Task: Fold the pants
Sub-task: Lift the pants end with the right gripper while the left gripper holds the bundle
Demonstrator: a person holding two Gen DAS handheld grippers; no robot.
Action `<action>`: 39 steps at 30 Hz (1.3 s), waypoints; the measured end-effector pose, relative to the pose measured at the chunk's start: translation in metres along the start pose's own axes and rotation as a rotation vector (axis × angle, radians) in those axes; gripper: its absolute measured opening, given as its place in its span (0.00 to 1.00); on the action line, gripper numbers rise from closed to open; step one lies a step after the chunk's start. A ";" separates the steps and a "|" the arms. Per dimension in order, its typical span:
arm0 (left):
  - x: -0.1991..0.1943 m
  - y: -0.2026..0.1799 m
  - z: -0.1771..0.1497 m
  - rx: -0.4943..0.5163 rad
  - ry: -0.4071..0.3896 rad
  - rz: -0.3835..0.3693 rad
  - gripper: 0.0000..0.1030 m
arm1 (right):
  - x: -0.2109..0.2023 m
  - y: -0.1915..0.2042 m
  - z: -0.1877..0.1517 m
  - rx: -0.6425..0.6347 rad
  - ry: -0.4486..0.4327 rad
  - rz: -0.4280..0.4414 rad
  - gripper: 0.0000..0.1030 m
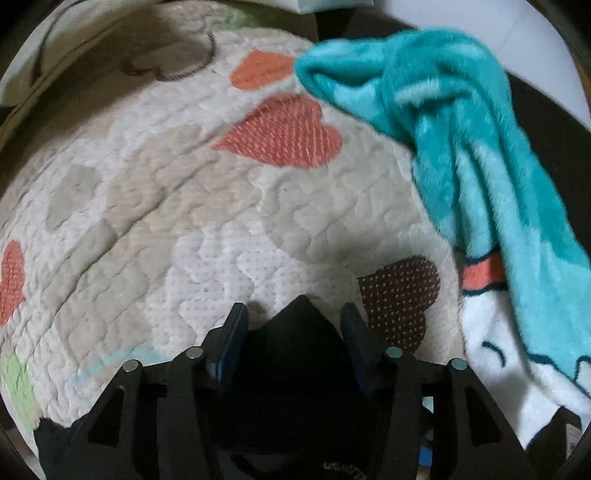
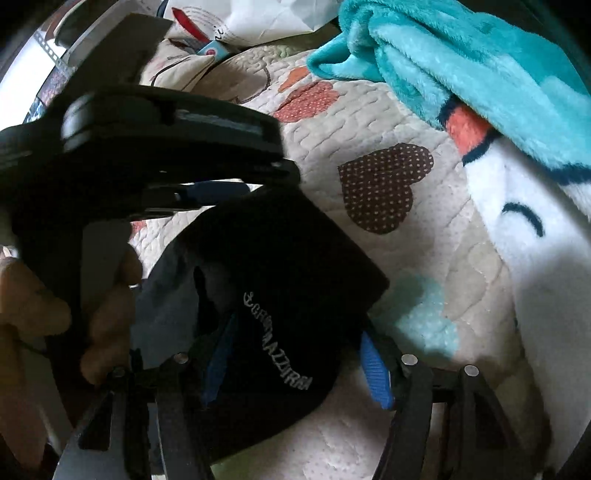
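The black pants (image 2: pixel 288 266) with white lettering lie bunched on the quilted bedspread (image 2: pixel 369 122). My right gripper (image 2: pixel 295 354) has its blue-padded fingers (image 2: pixel 375 369) spread around the pants, fabric between them. In the left wrist view a peak of the black pants (image 1: pixel 295 339) fills the gap of my left gripper (image 1: pixel 293 317), its fingers (image 1: pixel 236 325) apart on either side. The left gripper's body (image 2: pixel 166 140) crosses the upper left of the right wrist view, held by a hand (image 2: pixel 110 302).
A teal and white fleece blanket (image 1: pixel 461 140) lies heaped at the right, also in the right wrist view (image 2: pixel 461 62). A pillow (image 2: pixel 177 70) and papers (image 2: pixel 266 18) sit at the back. The quilt (image 1: pixel 184 206) with heart patches spreads to the left.
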State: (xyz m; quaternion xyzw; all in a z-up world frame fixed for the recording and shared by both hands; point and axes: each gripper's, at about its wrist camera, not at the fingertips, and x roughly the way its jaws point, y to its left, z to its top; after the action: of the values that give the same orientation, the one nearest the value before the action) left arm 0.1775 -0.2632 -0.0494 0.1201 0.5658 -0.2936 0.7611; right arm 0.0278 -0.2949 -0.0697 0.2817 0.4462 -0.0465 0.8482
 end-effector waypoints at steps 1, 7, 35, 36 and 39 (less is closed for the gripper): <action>0.002 -0.002 0.000 0.017 0.008 0.011 0.49 | 0.000 -0.002 0.001 0.008 0.005 0.008 0.69; -0.019 -0.003 -0.006 0.029 -0.036 -0.005 0.15 | -0.005 -0.005 0.007 0.032 0.040 0.093 0.26; -0.184 0.187 -0.201 -0.611 -0.424 -0.260 0.14 | -0.041 0.197 -0.073 -0.619 0.115 0.291 0.17; -0.182 0.195 -0.209 -0.633 -0.427 -0.266 0.14 | -0.038 0.203 -0.079 -0.637 0.125 0.287 0.17; -0.175 0.213 -0.226 -0.684 -0.436 -0.280 0.14 | -0.025 0.224 -0.099 -0.708 0.148 0.257 0.17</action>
State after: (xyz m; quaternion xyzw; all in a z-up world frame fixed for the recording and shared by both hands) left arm 0.0903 0.0780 0.0071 -0.2818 0.4673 -0.2080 0.8118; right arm 0.0150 -0.0606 0.0036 0.0275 0.4556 0.2376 0.8574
